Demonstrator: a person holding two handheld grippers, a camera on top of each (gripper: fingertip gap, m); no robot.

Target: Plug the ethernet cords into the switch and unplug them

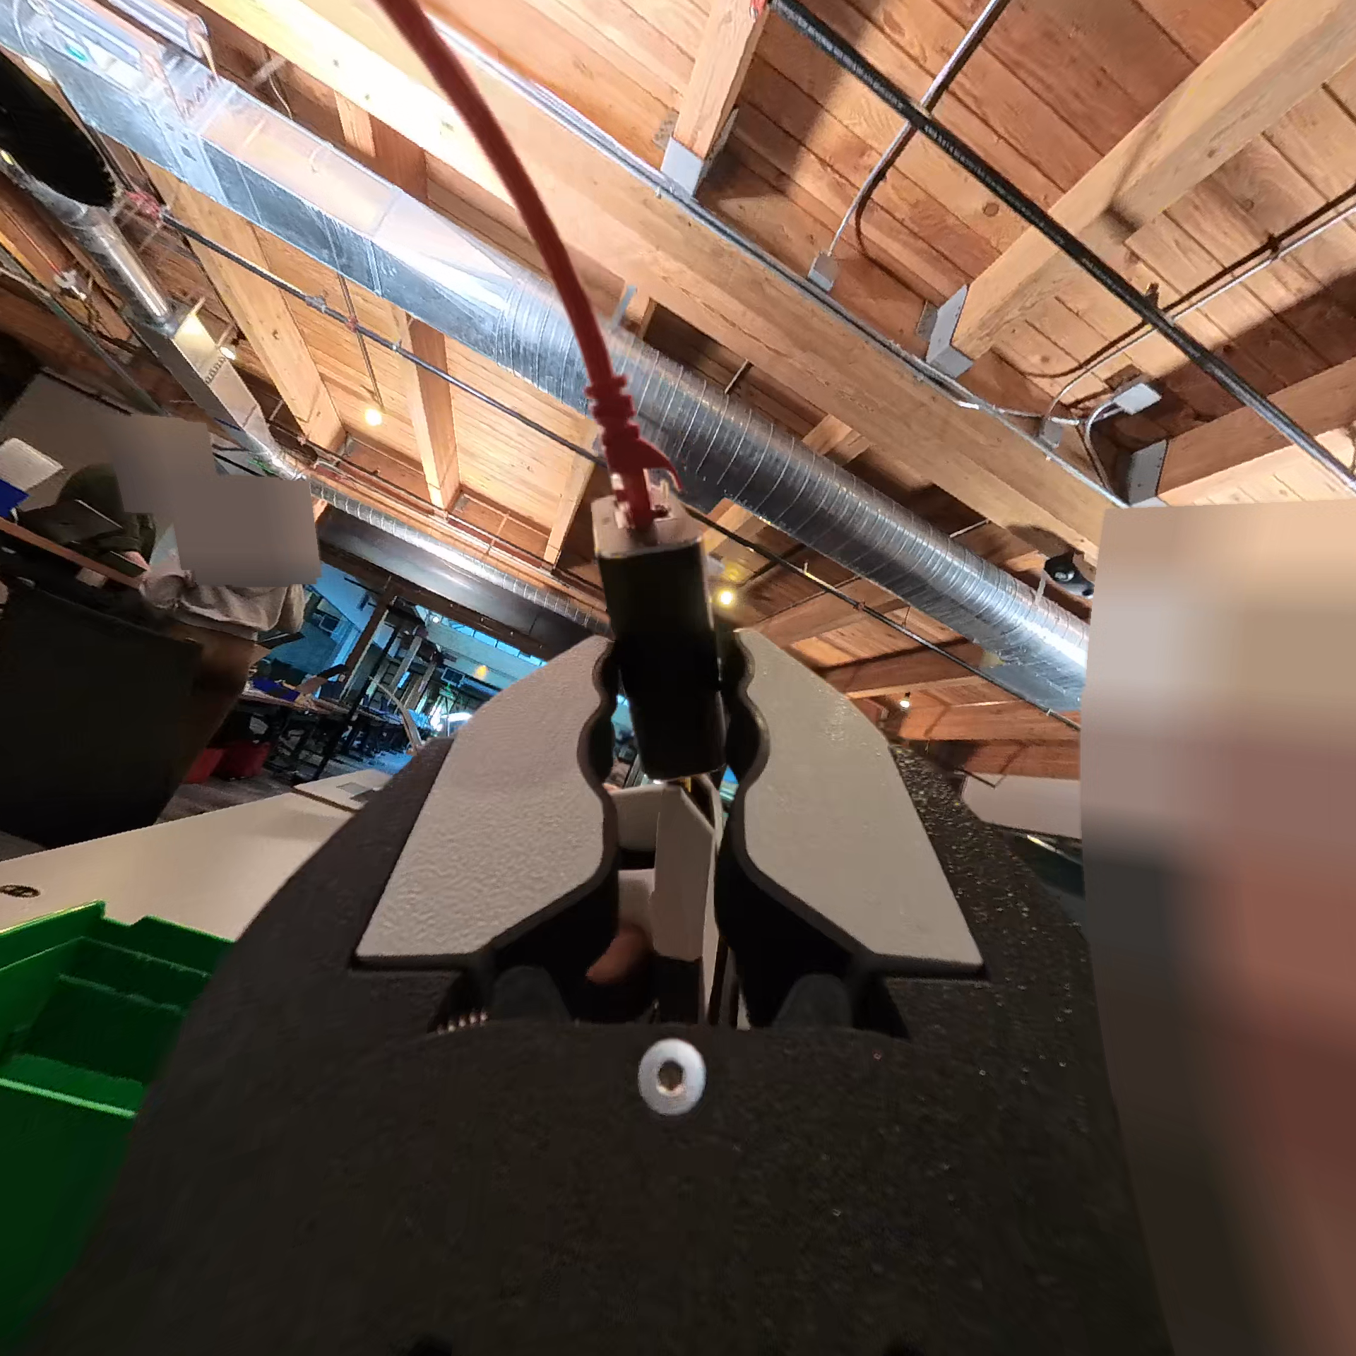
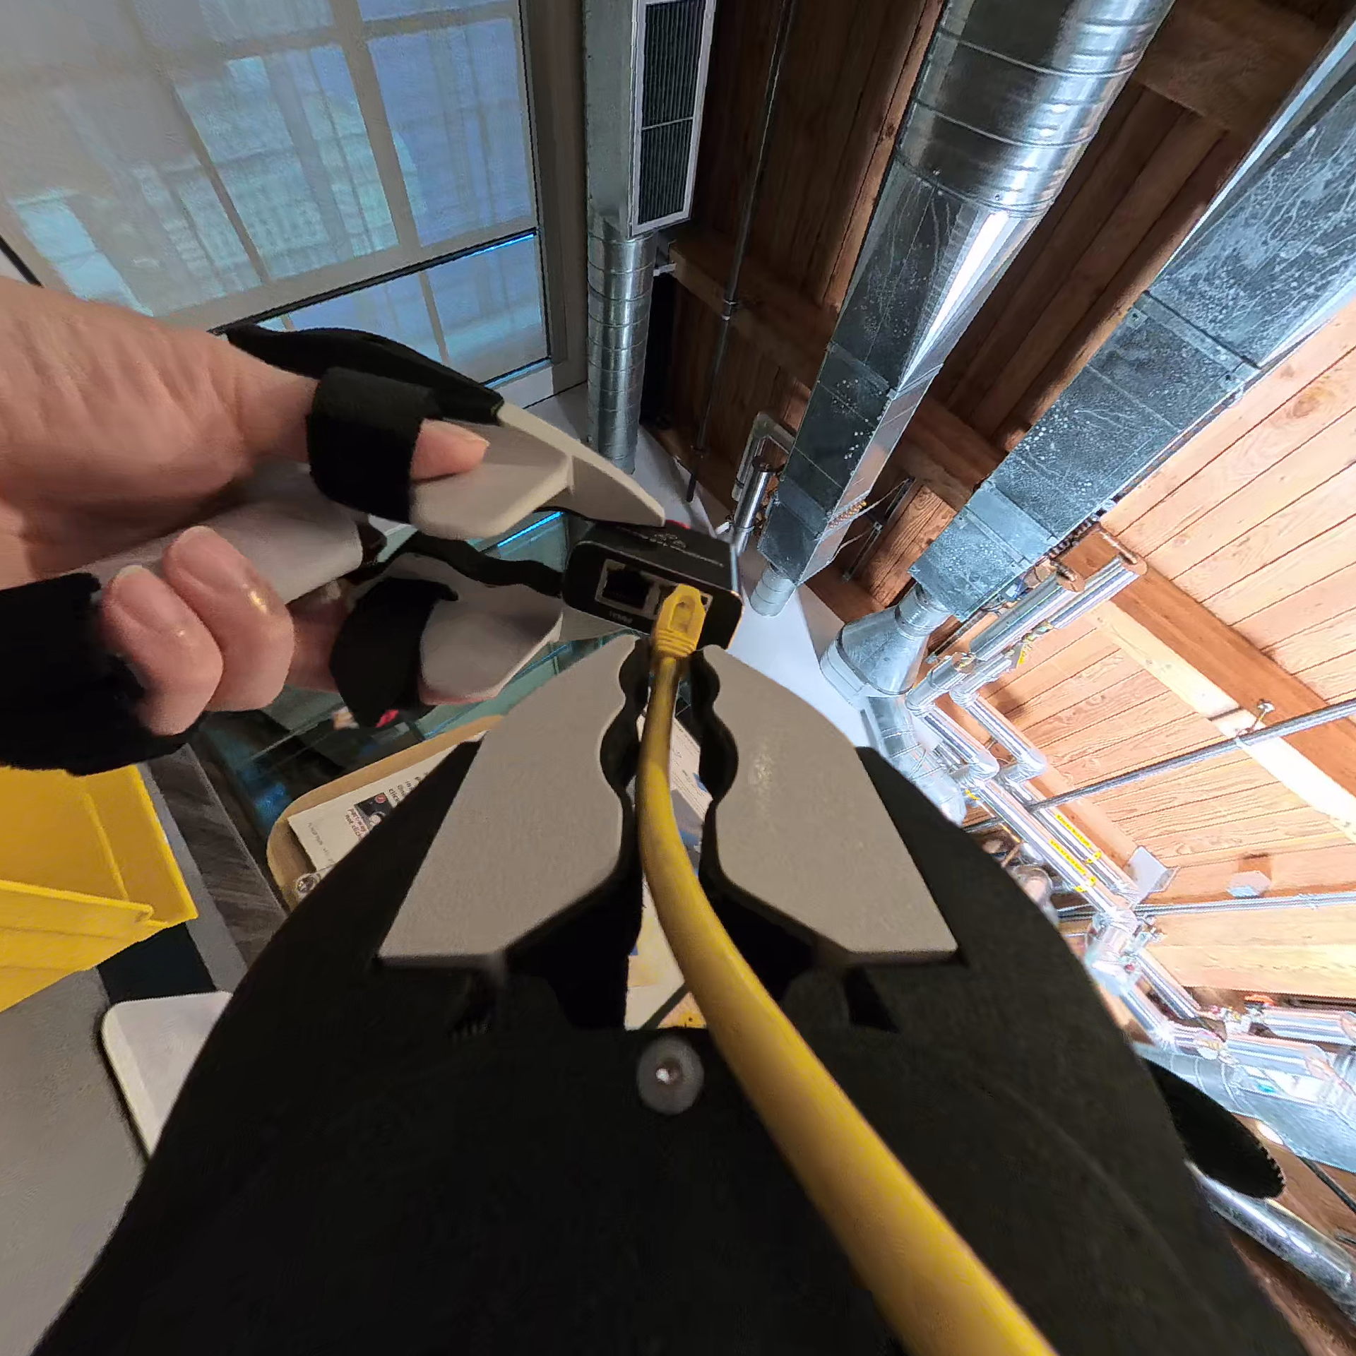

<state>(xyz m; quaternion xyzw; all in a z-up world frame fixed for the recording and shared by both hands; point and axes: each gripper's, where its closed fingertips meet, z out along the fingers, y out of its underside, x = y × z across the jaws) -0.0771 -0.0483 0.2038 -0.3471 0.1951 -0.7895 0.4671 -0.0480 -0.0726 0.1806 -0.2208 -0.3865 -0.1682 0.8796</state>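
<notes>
**Right wrist view: yellow plug at the port, switch held aloft**

Right wrist view: right tongs (image 2: pixel 664 679) pinching yellow ethernet cord (image 2: pixel 671 741) just behind its boot, cord running back between the grey fingers and out near-right. Plug tip at the right-hand port of the small black switch (image 2: pixel 649 587), directly ahead of the tips; seated or only partway, can't tell. Left-hand port empty. Plug's long axis roughly in line w/ the tongs and square to the port face, so coming move, push in or pull out, probably straight along that axis. Right tongs nearer the yellow plug; left tongs (image 2: pixel 587 558) coming in from the left, only bracing the switch, person's hand (image 2: pixel 147 528) in a black fingerless glove behind them.

Left wrist view: left tongs (image 1: pixel 671 704) pressed on the switch (image 1: pixel 664 653) across its narrow sides, box standing upright off the tips, well above the table (image 1: pixel 183 866). Red ethernet cord (image 1: pixel 528 191) plugged into the far end, arcing up and left toward the ceiling.

Materials: switch hard, smooth, boxy black casing; cords round rubbery jackets w/ ribbed moulded boots; tong fingers matte grey plates w/ wavy black grip edges. Green bin (image 1: pixel 66 1027) near-left, yellow bin (image 2: pixel 73 895) at left.
</notes>
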